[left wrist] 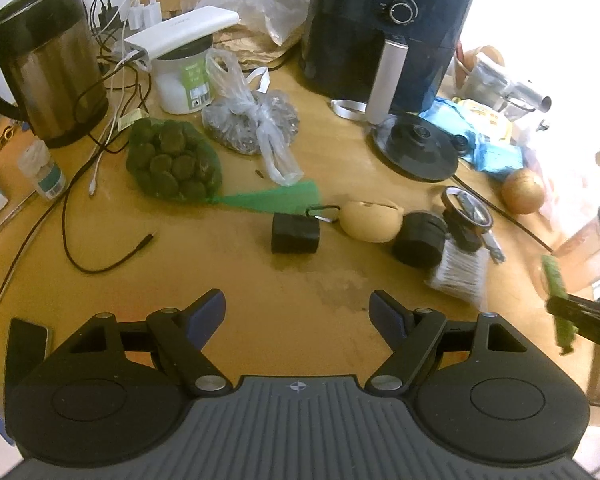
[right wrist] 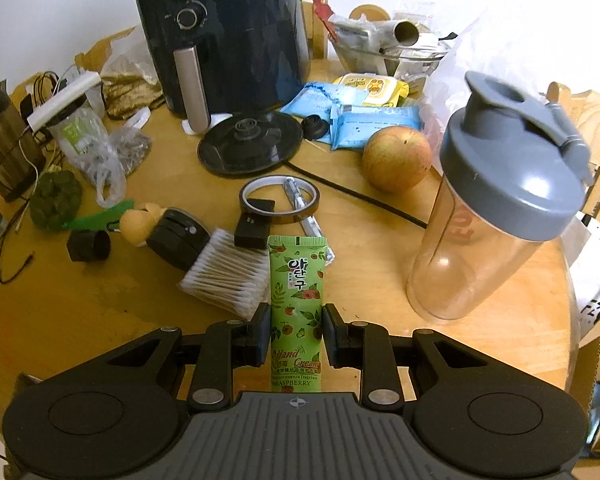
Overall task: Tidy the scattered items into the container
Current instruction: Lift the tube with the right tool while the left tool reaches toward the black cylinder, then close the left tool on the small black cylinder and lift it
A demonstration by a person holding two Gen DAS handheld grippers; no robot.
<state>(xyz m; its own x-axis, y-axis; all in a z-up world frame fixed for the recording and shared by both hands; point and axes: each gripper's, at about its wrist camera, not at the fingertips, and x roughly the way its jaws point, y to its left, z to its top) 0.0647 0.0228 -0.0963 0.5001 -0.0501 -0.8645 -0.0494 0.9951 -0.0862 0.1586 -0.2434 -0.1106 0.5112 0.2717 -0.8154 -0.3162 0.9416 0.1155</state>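
My right claw [right wrist: 296, 334] grips the hand cream tube [right wrist: 297, 304], label readable only here. Cotton swabs [right wrist: 228, 276] lie just beyond-left; my left claw [left wrist: 296, 312] gapes empty over the worktop [left wrist: 228, 280].

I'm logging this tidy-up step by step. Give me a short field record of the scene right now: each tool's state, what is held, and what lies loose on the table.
right tool: shut on the hand cream tube, tube lengthwise between the pads
left tool: open, nothing between the pads, above bare table
loose items nearby: cotton swab pack, tape roll, black round case, apple
shaker bottle: upright, grey lid on, looks empty
container for the items: cannot tell which
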